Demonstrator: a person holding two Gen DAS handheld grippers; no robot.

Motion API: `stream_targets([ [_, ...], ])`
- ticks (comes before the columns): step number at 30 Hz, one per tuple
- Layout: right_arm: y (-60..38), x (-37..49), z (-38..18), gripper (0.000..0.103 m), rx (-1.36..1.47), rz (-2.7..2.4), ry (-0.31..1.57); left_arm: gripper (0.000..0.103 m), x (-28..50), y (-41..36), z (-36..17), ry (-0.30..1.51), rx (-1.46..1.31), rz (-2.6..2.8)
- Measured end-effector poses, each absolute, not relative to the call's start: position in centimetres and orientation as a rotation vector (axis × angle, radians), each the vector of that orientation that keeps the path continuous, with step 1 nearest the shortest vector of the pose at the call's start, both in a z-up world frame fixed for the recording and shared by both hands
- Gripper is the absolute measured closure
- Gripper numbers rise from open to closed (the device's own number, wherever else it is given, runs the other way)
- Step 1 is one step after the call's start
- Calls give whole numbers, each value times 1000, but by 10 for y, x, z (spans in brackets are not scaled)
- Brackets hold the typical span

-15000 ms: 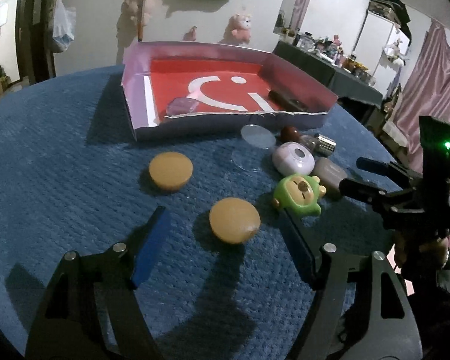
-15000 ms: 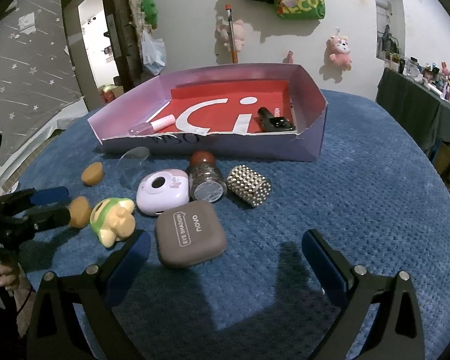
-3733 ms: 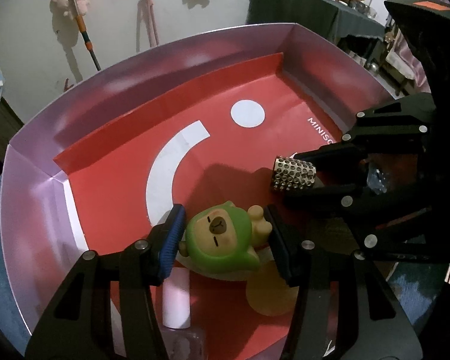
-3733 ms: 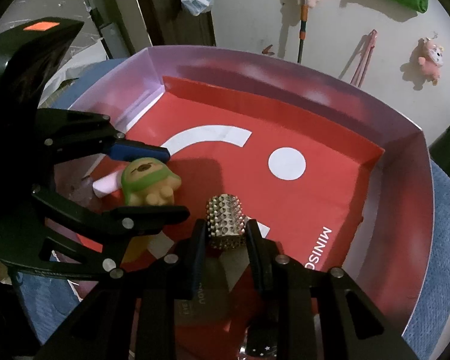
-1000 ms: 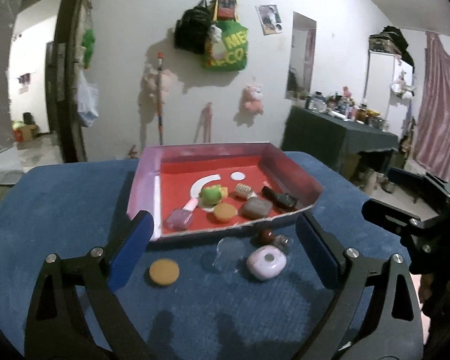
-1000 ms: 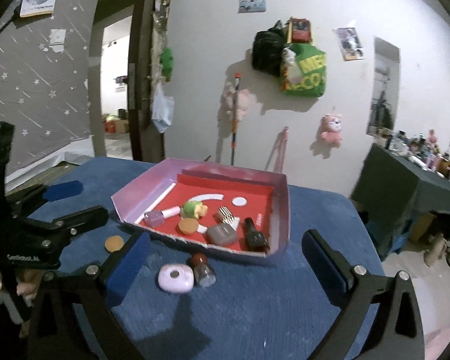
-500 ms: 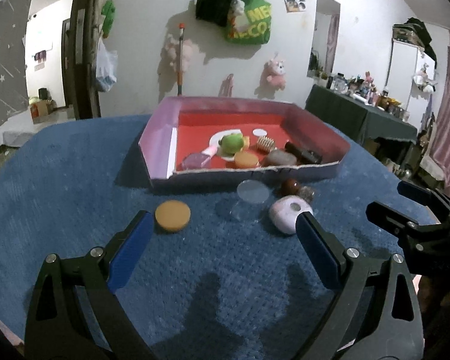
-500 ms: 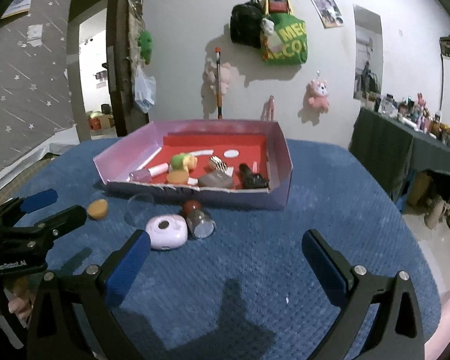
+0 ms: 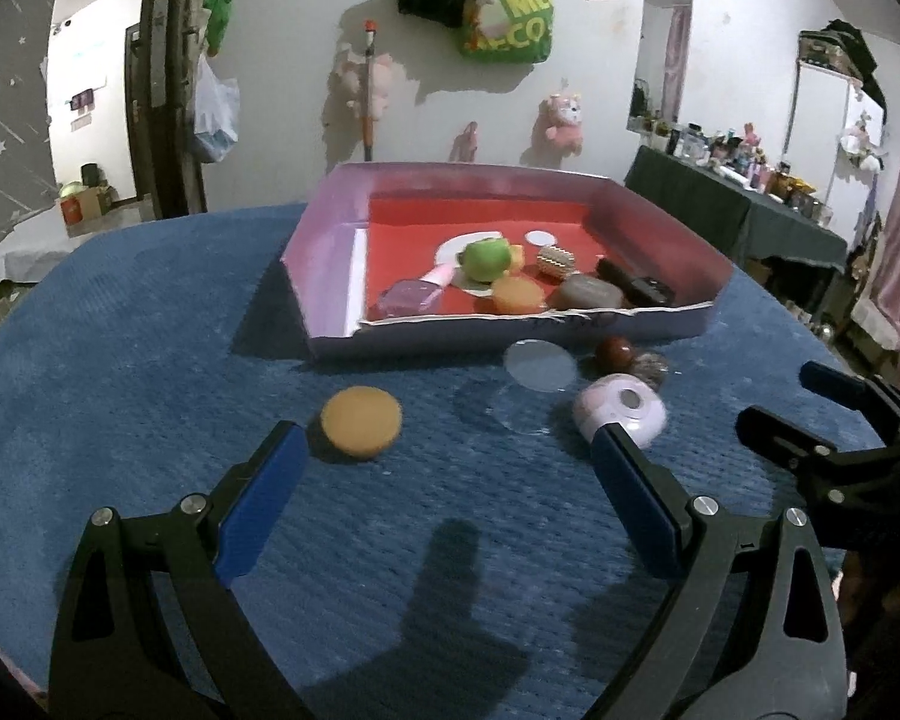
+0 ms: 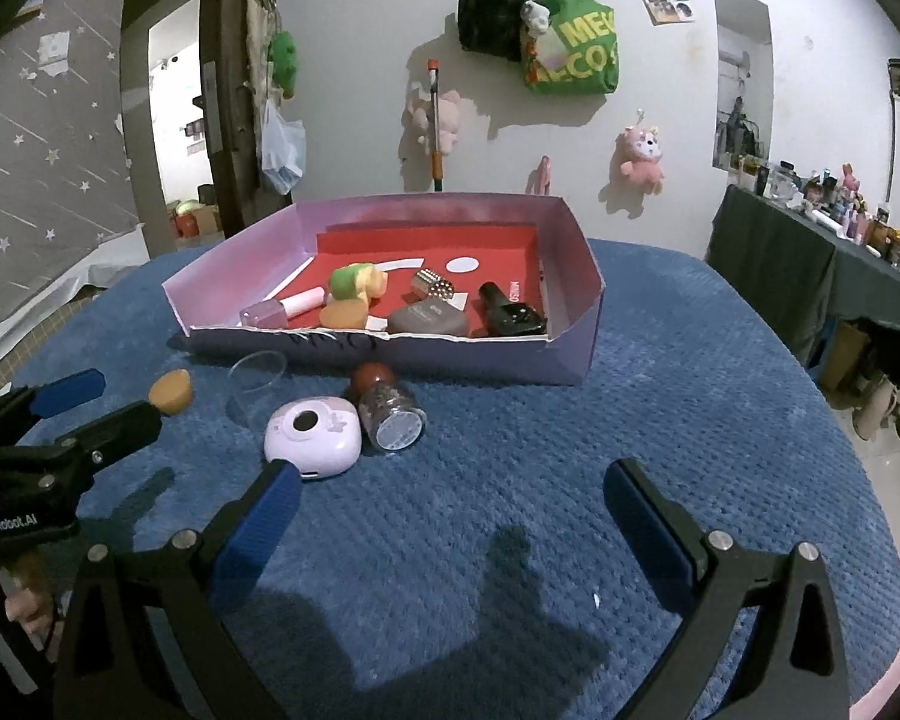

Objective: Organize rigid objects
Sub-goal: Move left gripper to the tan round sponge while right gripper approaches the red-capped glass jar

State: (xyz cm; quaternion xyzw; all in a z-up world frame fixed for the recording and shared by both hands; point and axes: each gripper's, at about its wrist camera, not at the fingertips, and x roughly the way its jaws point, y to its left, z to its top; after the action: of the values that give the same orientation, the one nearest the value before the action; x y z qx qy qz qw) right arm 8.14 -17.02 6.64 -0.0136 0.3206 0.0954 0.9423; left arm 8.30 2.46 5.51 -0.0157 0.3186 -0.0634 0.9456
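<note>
Left wrist view: the left gripper (image 9: pixel 444 474) hangs over the blue table (image 9: pixel 120 360) with its jaws spread wide and nothing between them, an orange puff (image 9: pixel 361 421) just past its left finger. The right gripper (image 10: pixel 450 504) is likewise wide apart and empty (its fingertips show at the far right of this view). The tray (image 10: pixel 570 324) sits mid-table holding a green toy (image 10: pixel 354 282), a studded roller (image 10: pixel 433 283), a grey case (image 10: pixel 429 321) and a black bottle (image 10: pixel 510 315). In front of it lie a clear lid (image 10: pixel 257 371), a lilac case (image 10: pixel 312 435) and a jar (image 10: pixel 387 408).
</note>
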Motion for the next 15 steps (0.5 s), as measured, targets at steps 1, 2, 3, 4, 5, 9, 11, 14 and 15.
stream_targets([
  [1,-170,84,66,0,-26,195,657,6,84,26,55,651,-32,-125],
  [2,-170,86,65,0,-26,197,660,6,86,28,54,653,-31,-122],
  [3,-170,87,65,0,-27,198,663,6,87,30,54,655,-29,-121],
  [4,-170,89,65,0,-28,197,665,6,88,31,54,657,-27,-120],
  [5,-170,91,64,0,-29,198,668,6,89,32,53,660,-23,-119],
  [9,-169,99,63,0,-31,209,685,6,94,35,51,674,-14,-120],
  [11,-170,105,61,0,-27,212,700,6,97,37,51,680,-14,-120],
  [14,-170,114,61,0,-22,230,728,6,103,41,50,691,-3,-108],
  [15,-170,117,62,0,-19,237,735,6,106,43,49,698,-4,-102],
])
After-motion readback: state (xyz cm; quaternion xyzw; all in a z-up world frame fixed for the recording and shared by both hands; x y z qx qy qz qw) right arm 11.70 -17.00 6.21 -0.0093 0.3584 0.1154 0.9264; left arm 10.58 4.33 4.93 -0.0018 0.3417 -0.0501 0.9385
